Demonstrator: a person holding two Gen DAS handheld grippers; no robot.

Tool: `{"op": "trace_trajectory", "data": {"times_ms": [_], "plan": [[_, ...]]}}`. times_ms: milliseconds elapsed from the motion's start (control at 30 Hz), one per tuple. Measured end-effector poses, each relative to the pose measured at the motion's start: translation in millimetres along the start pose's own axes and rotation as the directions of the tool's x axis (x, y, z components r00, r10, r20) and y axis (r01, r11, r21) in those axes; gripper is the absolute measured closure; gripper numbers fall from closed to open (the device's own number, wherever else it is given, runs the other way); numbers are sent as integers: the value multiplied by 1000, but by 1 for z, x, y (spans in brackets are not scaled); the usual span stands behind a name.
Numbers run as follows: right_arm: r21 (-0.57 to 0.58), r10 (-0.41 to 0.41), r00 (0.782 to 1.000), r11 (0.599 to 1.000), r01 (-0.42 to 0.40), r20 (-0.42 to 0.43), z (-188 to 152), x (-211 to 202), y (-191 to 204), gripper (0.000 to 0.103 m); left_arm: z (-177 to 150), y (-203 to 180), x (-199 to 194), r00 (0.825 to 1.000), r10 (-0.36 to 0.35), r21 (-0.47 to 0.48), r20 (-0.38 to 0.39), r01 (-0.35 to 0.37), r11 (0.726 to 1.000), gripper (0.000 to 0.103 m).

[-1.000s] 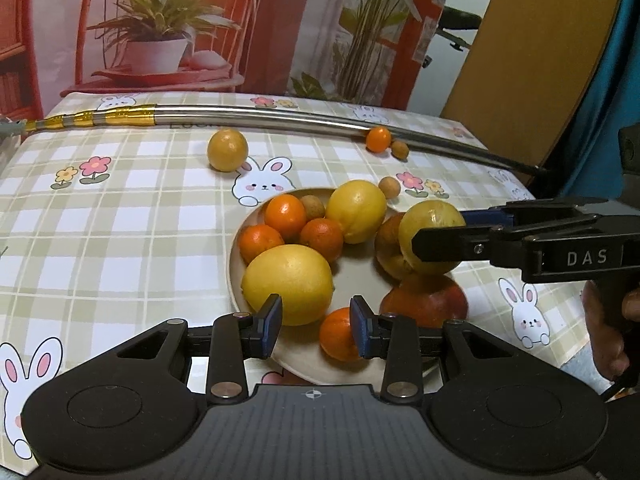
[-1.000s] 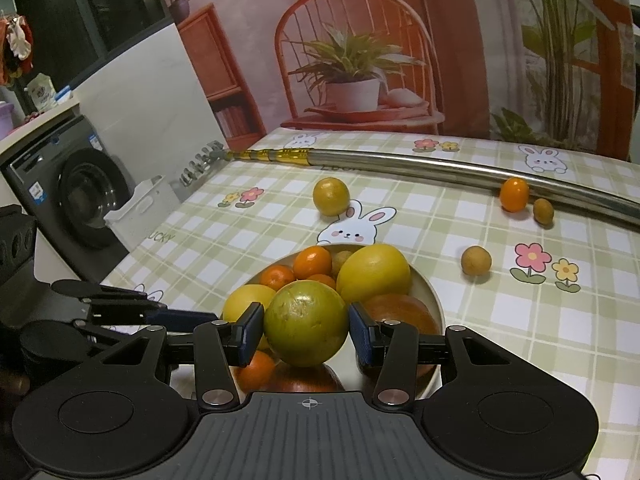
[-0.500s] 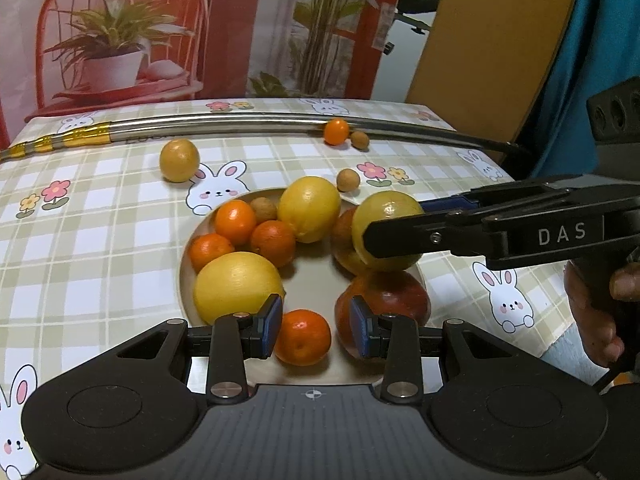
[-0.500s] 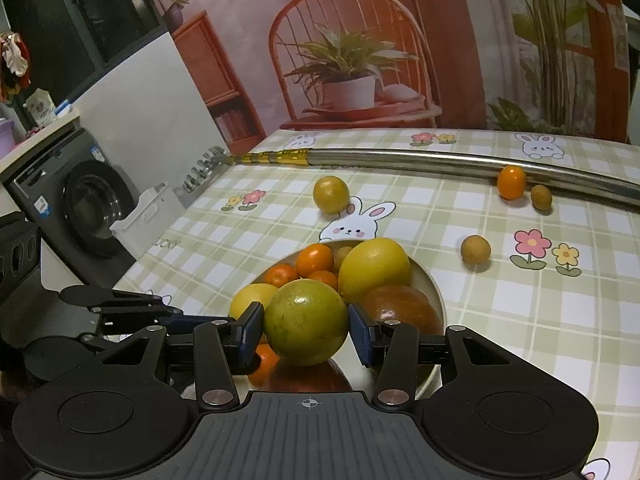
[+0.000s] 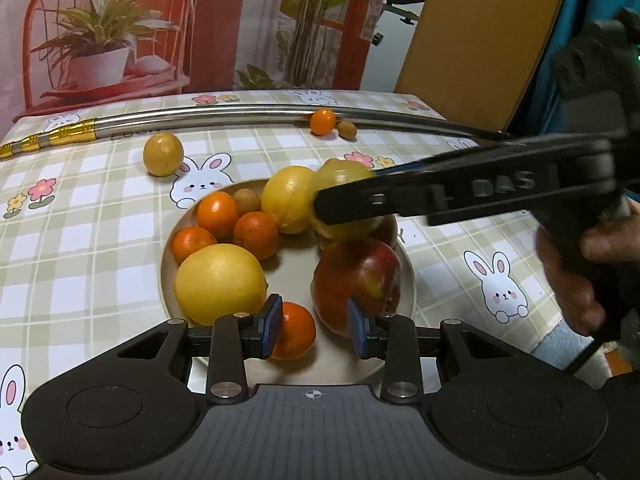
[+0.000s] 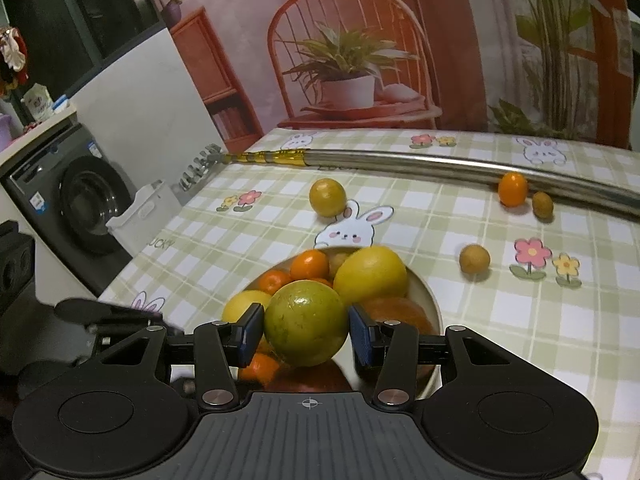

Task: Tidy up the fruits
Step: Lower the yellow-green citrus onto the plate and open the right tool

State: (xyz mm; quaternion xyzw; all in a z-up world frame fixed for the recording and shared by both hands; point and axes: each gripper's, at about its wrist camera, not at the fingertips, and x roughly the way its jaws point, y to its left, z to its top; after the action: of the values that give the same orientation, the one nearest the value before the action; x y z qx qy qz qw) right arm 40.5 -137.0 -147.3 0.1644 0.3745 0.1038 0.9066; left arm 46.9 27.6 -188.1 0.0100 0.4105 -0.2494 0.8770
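Note:
A beige plate (image 5: pixel 296 276) holds a big yellow citrus (image 5: pixel 220 284), a red apple (image 5: pixel 356 280), a lemon (image 5: pixel 290 198) and several small oranges. My left gripper (image 5: pixel 315 329) hovers over the plate's near rim, its jaws closing. One small orange (image 5: pixel 296 330) lies between them against the left pad, not pinched; the apple is beside the right pad. My right gripper (image 6: pixel 306 334) is shut on a green-yellow round fruit (image 6: pixel 306 324), held just above the piled plate (image 6: pixel 424 292). In the left wrist view that right gripper (image 5: pixel 344 204) reaches in from the right.
Loose on the bunny-print tablecloth lie a yellow-brown fruit (image 5: pixel 163 154), a small orange (image 5: pixel 322 122) and a brown fruit (image 5: pixel 347 129) beside a long metal pole (image 5: pixel 240 114). Another brown fruit (image 6: pixel 474 258) sits right of the plate. A person's hand (image 5: pixel 568 280) grips the right handle.
My left gripper has swung a little, so the small orange now sits at its left pad and the apple at its right pad. The right gripper keeps still with its fruit.

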Motion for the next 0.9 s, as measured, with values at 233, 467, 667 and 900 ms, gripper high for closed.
{"op": "trace_trajectory", "data": {"times_ms": [233, 467, 667, 900], "plan": [[-44, 7, 999, 999, -9, -51, 16, 32, 4, 60, 0, 5, -2, 1000, 7, -20, 5, -7, 1000, 66], [-87, -11, 992, 996, 0, -125, 15, 57, 7, 60, 4, 23, -25, 997, 24, -111, 69, -17, 994, 66], [-111, -13, 990, 994, -2, -142, 14, 59, 7, 60, 8, 44, -41, 988, 105, -176, 110, -85, 981, 66], [-109, 4, 989, 994, -20, -150, 14, 56, 8, 60, 12, 58, -49, 982, 142, -229, 128, -111, 967, 66]]}}
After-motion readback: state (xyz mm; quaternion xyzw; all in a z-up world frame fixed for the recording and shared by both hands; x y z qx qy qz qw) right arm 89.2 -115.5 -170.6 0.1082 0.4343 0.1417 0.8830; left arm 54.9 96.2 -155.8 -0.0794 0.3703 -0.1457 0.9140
